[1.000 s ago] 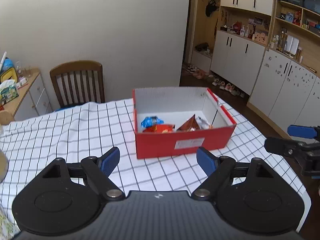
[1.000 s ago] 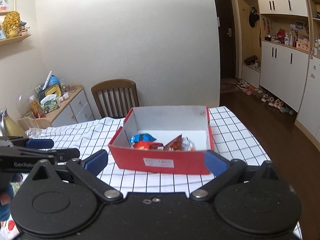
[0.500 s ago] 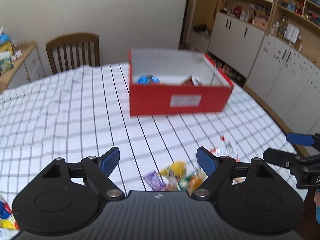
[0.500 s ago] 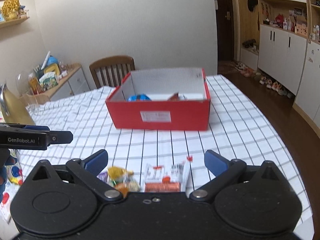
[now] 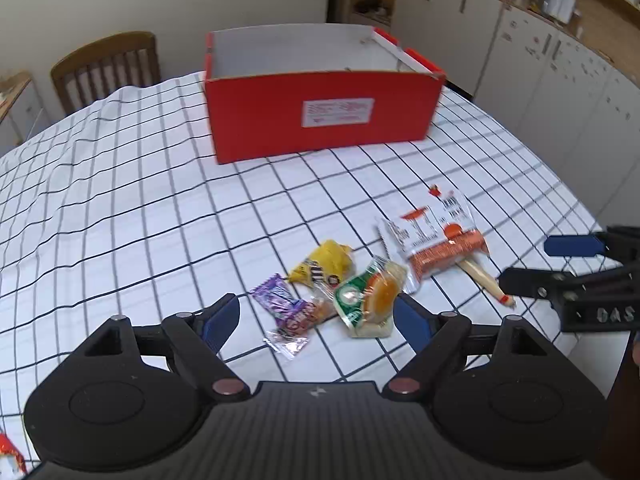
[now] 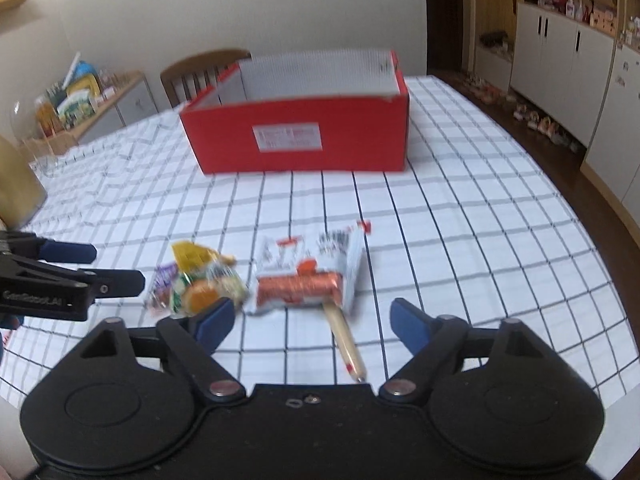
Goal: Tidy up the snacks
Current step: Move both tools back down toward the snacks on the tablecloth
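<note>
- Left claw (image 5: 316, 320) is held spread, nothing pinched; the purple wrapper (image 5: 286, 312) and the green-and-orange packet (image 5: 370, 300) are seen between its fingers, not touched.
- Right claw (image 6: 312, 322) is spread with jaws closing; only the wooden stick (image 6: 346, 344) of the orange-and-white packet (image 6: 308, 280) lies in the gap, no pad contact seen.
- Snacks are clustered on the checked cloth of the bench (image 6: 480, 240), near its front edge; the yellow bag (image 5: 326, 264) is touched by the green-and-orange packet. The red box (image 5: 320, 116) is placed well apart, further back.
- Risk: two packets may be caught at once by the left claw, since the small snacks are overlapped or just beside each other.
- Risk: the stick alone may be pinched by the right claw; being thin and round, it is likely to slip or swing under the packet's weight.
- Risk: glossy film wrappers are likely to be pushed along the cloth rather than gripped if the pads are brought down flat.
- Risk: cloth may be snagged and dragged, shifting the pile.
- Risk: the two claws are held near each other; a clash is possible if both are closed in on neighbouring packets.
- Box contents cannot be judged from this low angle.
</note>
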